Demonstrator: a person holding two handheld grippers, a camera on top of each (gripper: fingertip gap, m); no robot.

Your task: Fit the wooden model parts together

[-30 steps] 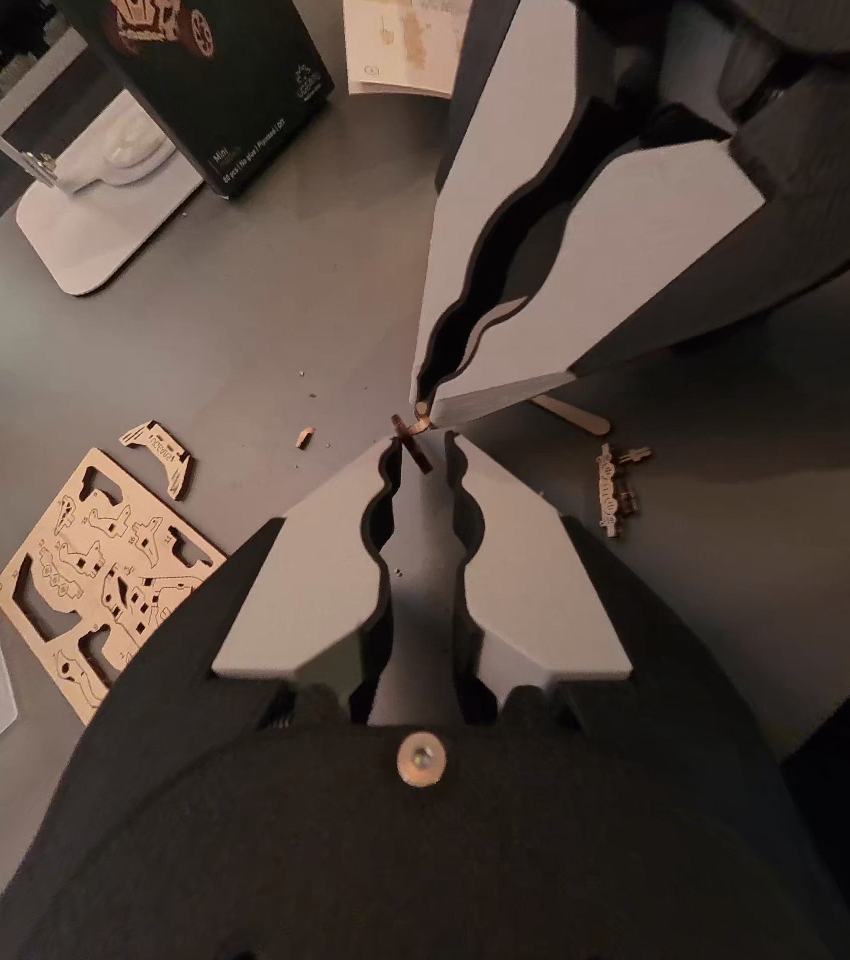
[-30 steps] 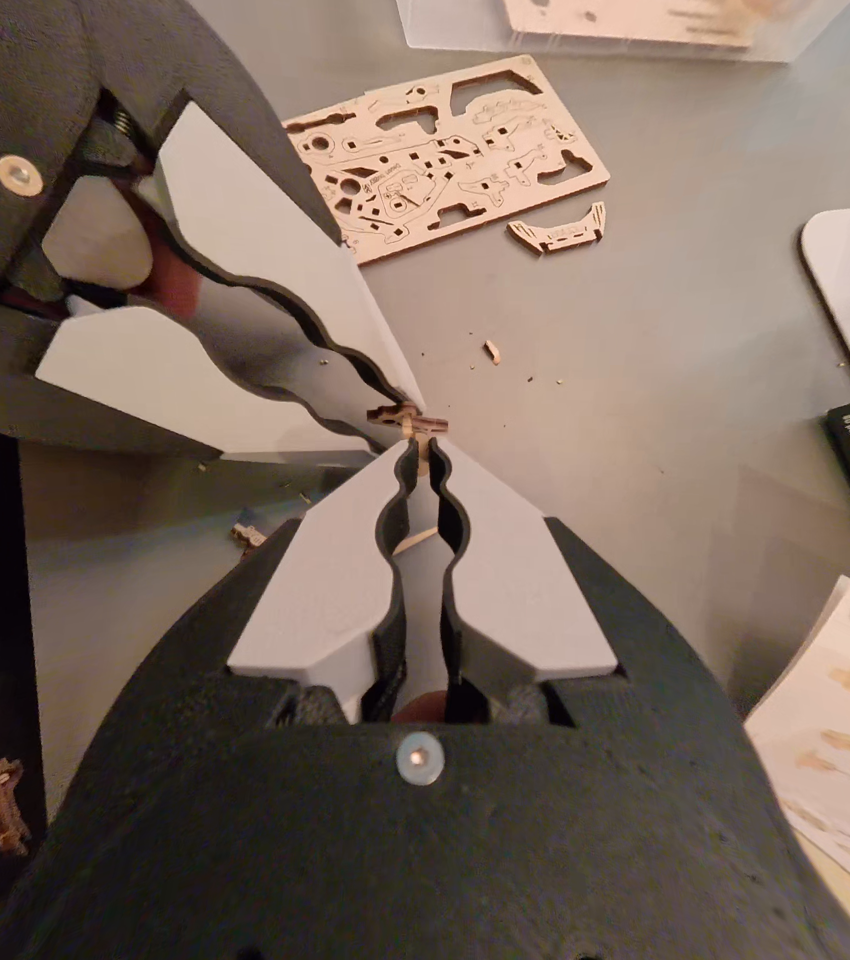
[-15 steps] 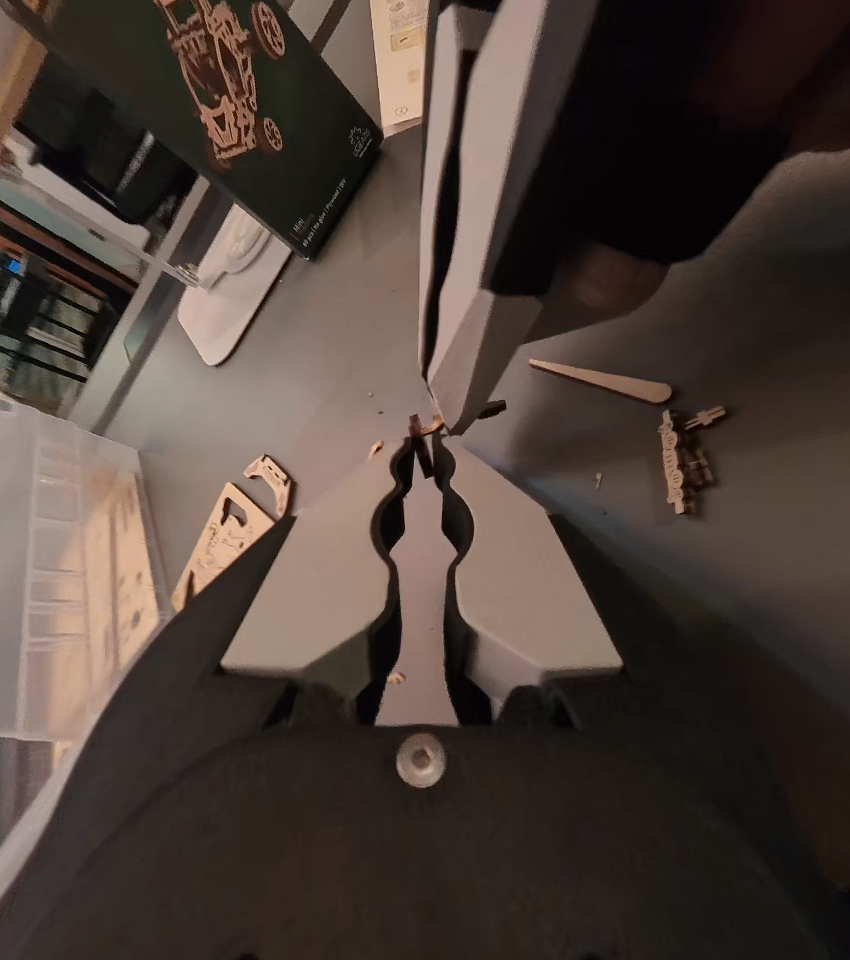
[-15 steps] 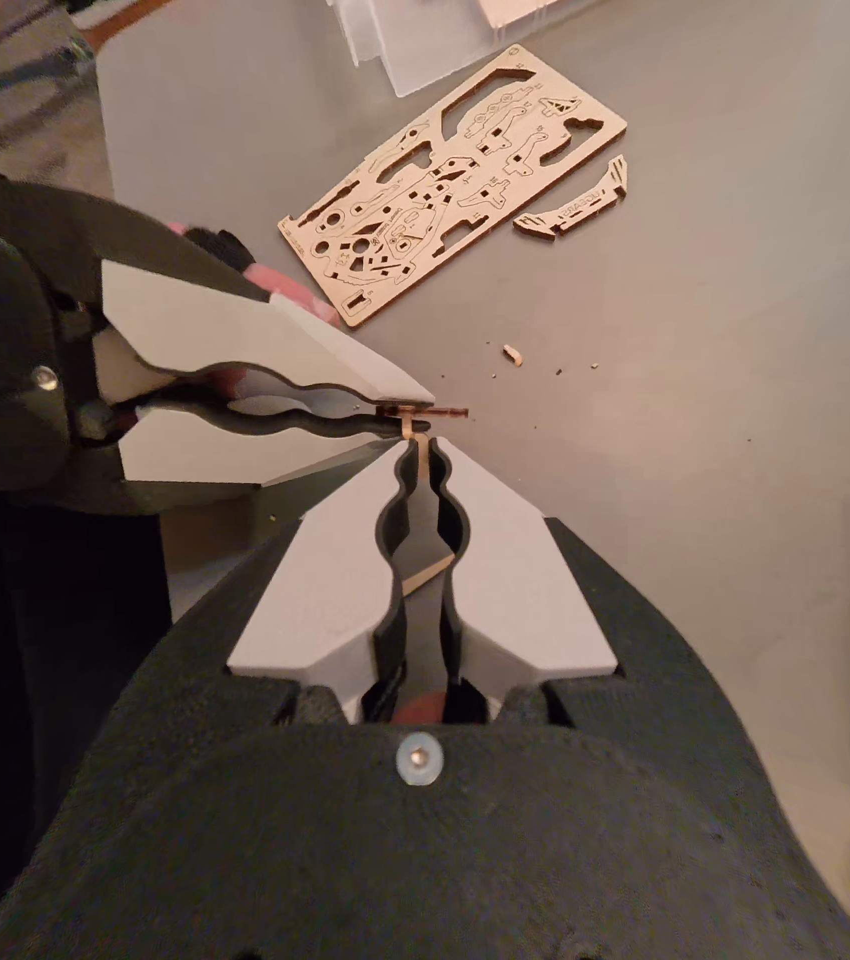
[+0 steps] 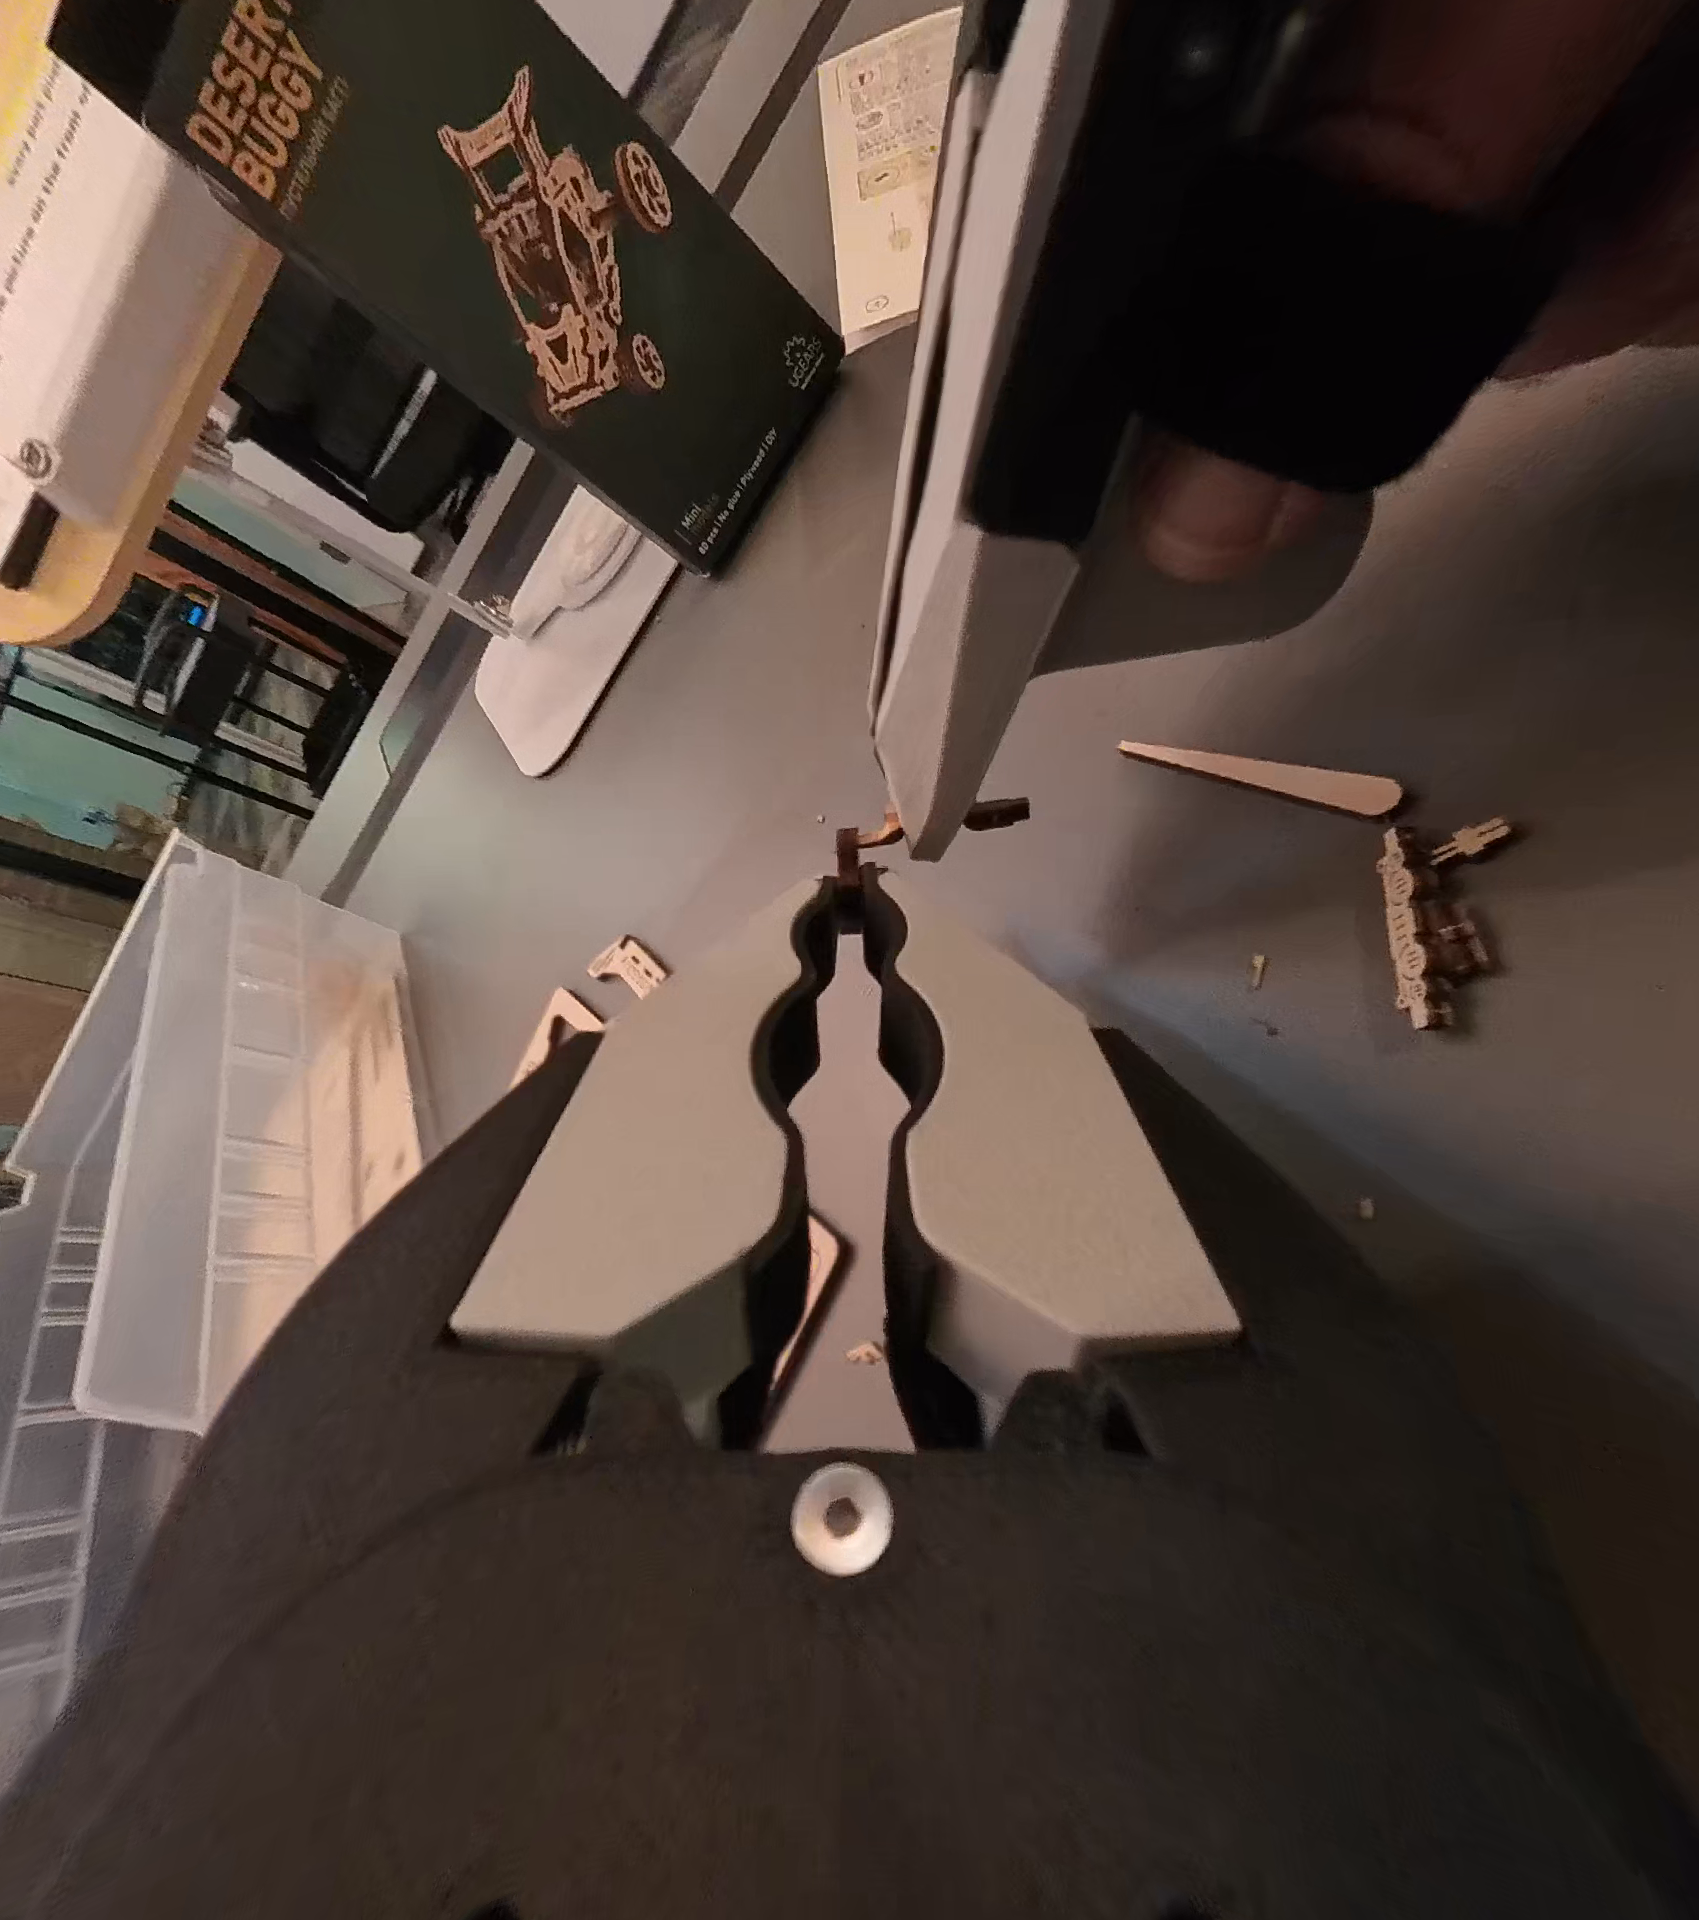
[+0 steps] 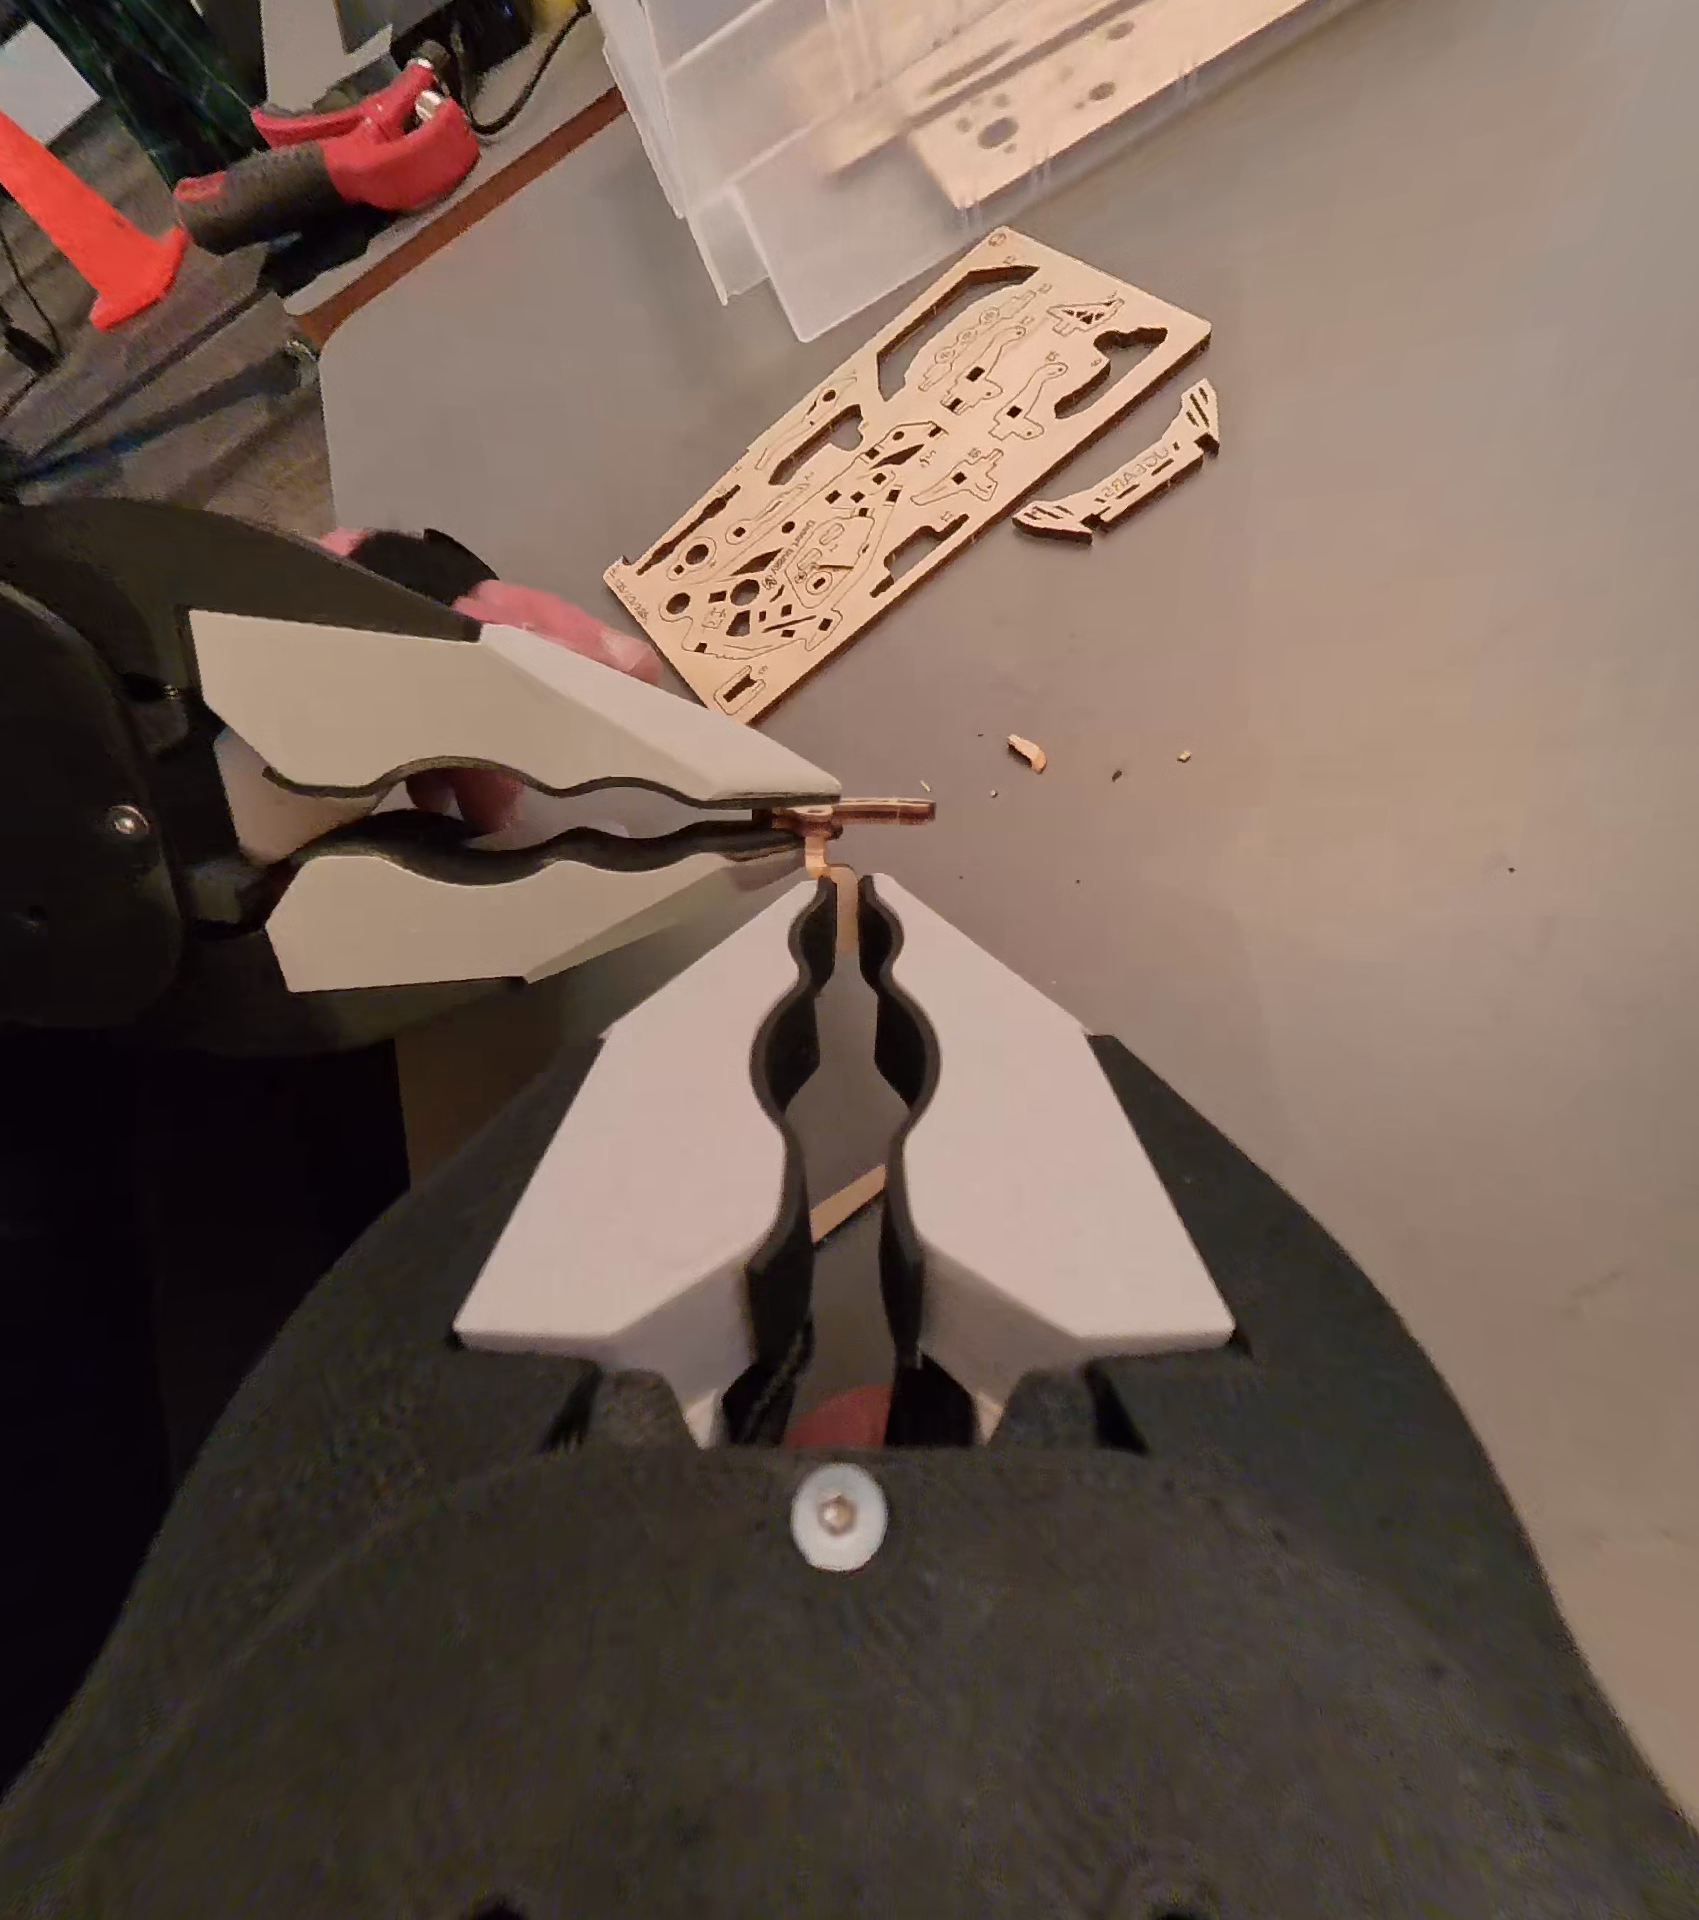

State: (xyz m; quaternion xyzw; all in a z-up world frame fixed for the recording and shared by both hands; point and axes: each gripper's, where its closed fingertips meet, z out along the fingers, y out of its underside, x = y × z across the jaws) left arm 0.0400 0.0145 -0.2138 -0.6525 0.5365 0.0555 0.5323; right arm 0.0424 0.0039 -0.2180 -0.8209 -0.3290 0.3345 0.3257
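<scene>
Wooden parts (image 6: 850,821) joined at tips; left fingers (image 6: 772,800) and right fingers (image 6: 886,914) each closed tight on one

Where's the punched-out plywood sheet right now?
In the right wrist view, the plywood sheet lies flat on the grey table, beyond the tool tips, between the clear plastic bin and a loose curved wooden part.

1. A workshop or lab room: a grey worktop (image 6: 1447,727) carries a laser-cut plywood sheet (image 6: 907,468) and a clear plastic bin (image 5: 201,1091).
2. A dark model-kit box (image 5: 471,239) stands at its far side.
3. Beyond the far left edge, an orange traffic cone (image 6: 45,187) stands on the floor beside red-handled tools (image 6: 357,156).
</scene>
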